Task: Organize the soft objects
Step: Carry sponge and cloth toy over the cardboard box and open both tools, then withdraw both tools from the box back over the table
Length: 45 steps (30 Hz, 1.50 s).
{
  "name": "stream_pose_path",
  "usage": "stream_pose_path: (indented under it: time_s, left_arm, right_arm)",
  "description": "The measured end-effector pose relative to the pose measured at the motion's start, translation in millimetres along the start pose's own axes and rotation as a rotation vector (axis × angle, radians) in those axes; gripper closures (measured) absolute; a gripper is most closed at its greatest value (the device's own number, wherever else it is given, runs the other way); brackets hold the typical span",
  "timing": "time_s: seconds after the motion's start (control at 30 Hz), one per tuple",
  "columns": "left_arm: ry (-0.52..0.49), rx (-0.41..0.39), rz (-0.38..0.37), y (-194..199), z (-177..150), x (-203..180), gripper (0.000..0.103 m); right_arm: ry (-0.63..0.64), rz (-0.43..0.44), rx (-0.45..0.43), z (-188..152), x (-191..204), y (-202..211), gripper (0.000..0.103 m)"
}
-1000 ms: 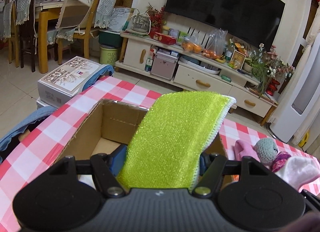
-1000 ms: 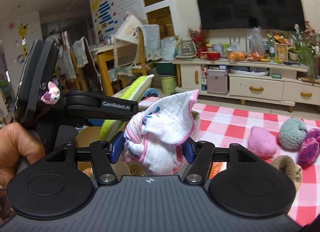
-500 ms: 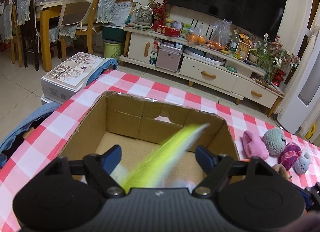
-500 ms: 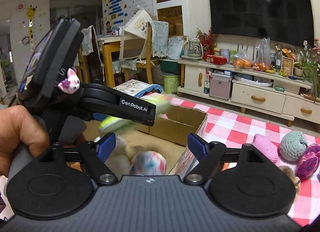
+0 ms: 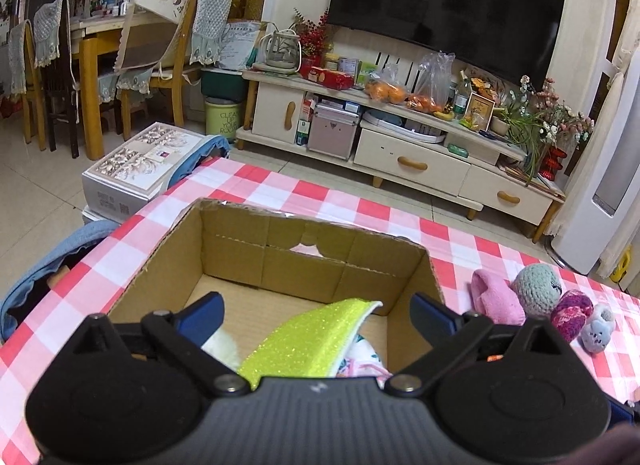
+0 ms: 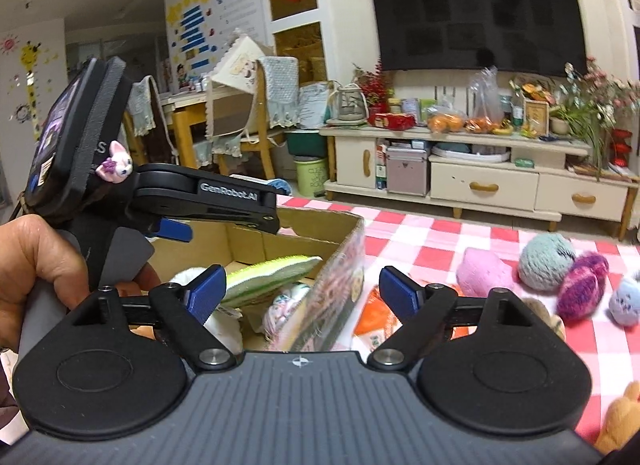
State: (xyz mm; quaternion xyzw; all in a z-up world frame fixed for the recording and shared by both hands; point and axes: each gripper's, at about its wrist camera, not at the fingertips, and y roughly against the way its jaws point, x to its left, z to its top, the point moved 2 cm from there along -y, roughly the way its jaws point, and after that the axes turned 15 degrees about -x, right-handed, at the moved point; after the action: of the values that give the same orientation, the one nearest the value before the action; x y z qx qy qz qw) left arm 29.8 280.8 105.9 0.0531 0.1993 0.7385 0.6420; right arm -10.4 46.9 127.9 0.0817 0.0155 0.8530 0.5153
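Observation:
An open cardboard box (image 5: 424, 265) (image 6: 344, 237) stands on the red-checked table. A lime green cloth (image 5: 316, 341) (image 6: 272, 275) lies inside it, over a white and pink cloth (image 5: 362, 363) (image 6: 282, 303) and something white (image 5: 222, 347). My left gripper (image 5: 316, 311) is open and empty just above the box; in the right wrist view its body (image 6: 208, 201) shows over the box. My right gripper (image 6: 304, 291) is open and empty above the box's right wall. Soft toys lie right of the box: a pink one (image 5: 496, 299) (image 6: 484, 271), a grey-blue ball (image 5: 536, 291) (image 6: 546, 261), a purple one (image 5: 572, 313) (image 6: 582, 287).
A small blue-grey toy (image 5: 598, 331) (image 6: 628, 301), brown plush (image 6: 554, 323) and an orange packet (image 6: 374, 325) lie on the table by the box. A blue chair back (image 5: 52, 265) stands at the table's left edge. A white printed box (image 5: 144, 165) and TV cabinet (image 5: 400, 157) stand beyond.
Both grippers opened. The green cloth dropped from my left gripper and the white and pink cloth from my right; both now lie in the box.

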Motion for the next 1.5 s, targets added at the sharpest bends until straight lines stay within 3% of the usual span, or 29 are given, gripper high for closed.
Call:
stream_pose_path:
  time_s: [1.5]
  left_arm:
    - [-0.206, 0.005, -0.18, 29.4, -37.0, -116.0, 0.001]
  right_arm:
    - [-0.085, -0.279, -0.041, -17.9, -20.1, 44.1, 0.0]
